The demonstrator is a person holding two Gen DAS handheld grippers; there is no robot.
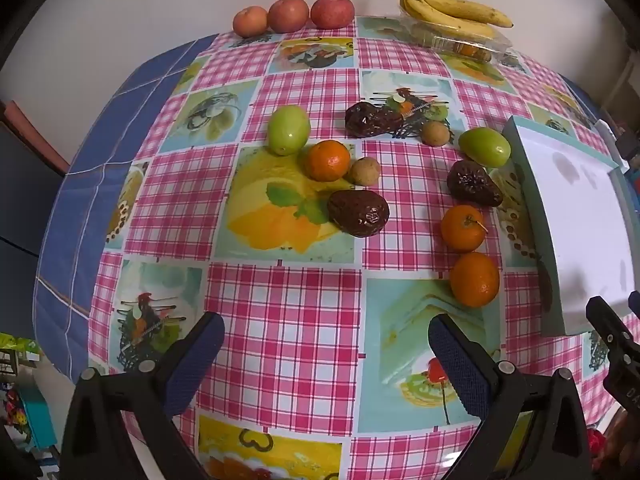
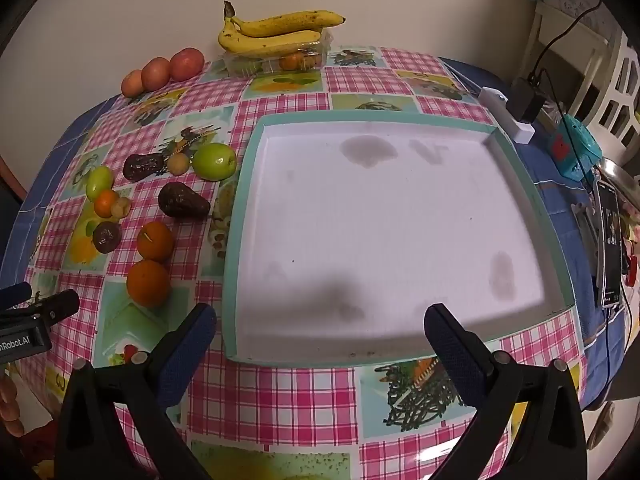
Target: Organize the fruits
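Both grippers hang above the near edge of a table covered with a pink-checked tablecloth, each with its jaws spread wide and nothing between them. The left gripper faces a loose scatter of fruit lying well ahead of its fingertips: nearest, ahead and to its right, two oranges touching one another, and beyond them a dark wrinkled fruit and a green fruit just beside the tray's left wall. Farther ahead, near the middle of the cloth, sit another dark fruit, a small orange touching a small tan fruit, and a second green fruit. Behind those lie a third dark fruit and another tan fruit. Along the far edge stand three red apples in a row and a bunch of bananas resting on a clear plastic box. The right gripper hovers over the near rim of a shallow white tray with teal walls, its inside bare but stained, with the fruit all off to its left.
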